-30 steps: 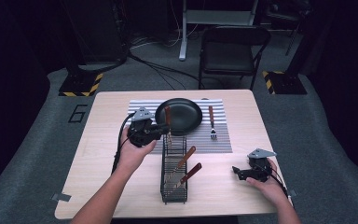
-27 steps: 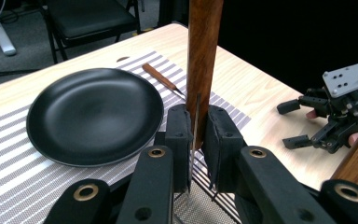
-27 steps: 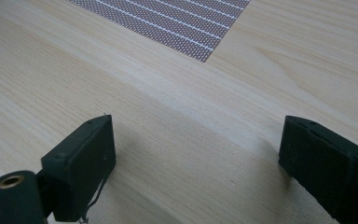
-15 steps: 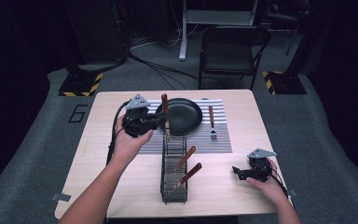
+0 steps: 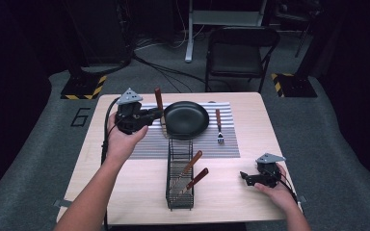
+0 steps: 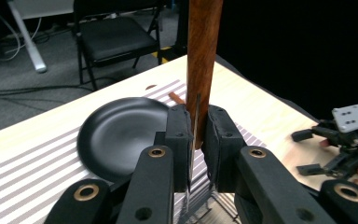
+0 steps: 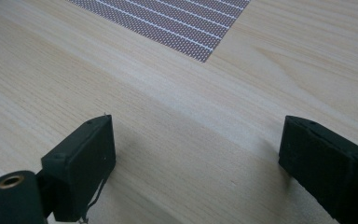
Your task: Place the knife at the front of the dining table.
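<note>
Wooden-handled knife [image 6: 203,56] stood upright, its blade clamped between the jaws of the left tongs [image 5: 150,115], raised above the striped mat [image 5: 144,144] just left of the black pan [image 5: 186,119]. Nearer the person, a wire rack [image 5: 179,175] held two more knives. A fork [image 5: 218,126] lay right of the pan. The right tongs [image 5: 246,176] rested wide apart, holding nothing, on the table [image 5: 250,103] near its right edge.
</note>
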`<state>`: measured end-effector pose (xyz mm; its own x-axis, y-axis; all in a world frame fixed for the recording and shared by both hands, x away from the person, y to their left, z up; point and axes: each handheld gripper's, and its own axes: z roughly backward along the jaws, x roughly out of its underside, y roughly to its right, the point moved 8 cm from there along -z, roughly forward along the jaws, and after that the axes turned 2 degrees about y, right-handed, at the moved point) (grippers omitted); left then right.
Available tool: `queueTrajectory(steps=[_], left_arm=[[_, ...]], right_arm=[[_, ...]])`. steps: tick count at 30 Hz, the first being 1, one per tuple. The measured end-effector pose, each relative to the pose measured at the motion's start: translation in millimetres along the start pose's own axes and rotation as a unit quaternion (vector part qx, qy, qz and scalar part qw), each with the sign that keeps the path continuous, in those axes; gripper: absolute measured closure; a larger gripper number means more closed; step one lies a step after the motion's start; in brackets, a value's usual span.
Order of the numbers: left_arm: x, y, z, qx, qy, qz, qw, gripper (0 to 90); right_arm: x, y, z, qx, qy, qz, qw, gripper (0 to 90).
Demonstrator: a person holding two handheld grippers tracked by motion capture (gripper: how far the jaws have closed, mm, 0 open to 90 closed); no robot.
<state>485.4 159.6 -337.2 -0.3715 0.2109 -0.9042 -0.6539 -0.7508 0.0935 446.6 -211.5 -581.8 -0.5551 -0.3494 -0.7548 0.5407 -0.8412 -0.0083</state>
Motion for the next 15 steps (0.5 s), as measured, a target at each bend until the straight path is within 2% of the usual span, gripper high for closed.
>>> queueTrajectory(steps=[5, 7, 15], left_arm=[[9.2, -13.4, -3.1, -0.012, -0.007, 0.013, 0.9998, 80.9], [16.6, -23.8, -6.4, -0.020, -0.010, 0.021, 0.9995, 80.9], [32.9, -47.4, -18.2, -0.040, -0.022, 0.031, 0.9985, 80.9]], right_arm=[[0.0, 0.1, 0.0, 0.000, 0.000, 0.000, 1.0000, 9.9], [0.0, 0.0, 0.0, 0.000, 0.000, 0.000, 1.0000, 9.9], [-0.1, -0.2, -0.1, -0.001, 0.000, 0.000, 1.0000, 9.9]])
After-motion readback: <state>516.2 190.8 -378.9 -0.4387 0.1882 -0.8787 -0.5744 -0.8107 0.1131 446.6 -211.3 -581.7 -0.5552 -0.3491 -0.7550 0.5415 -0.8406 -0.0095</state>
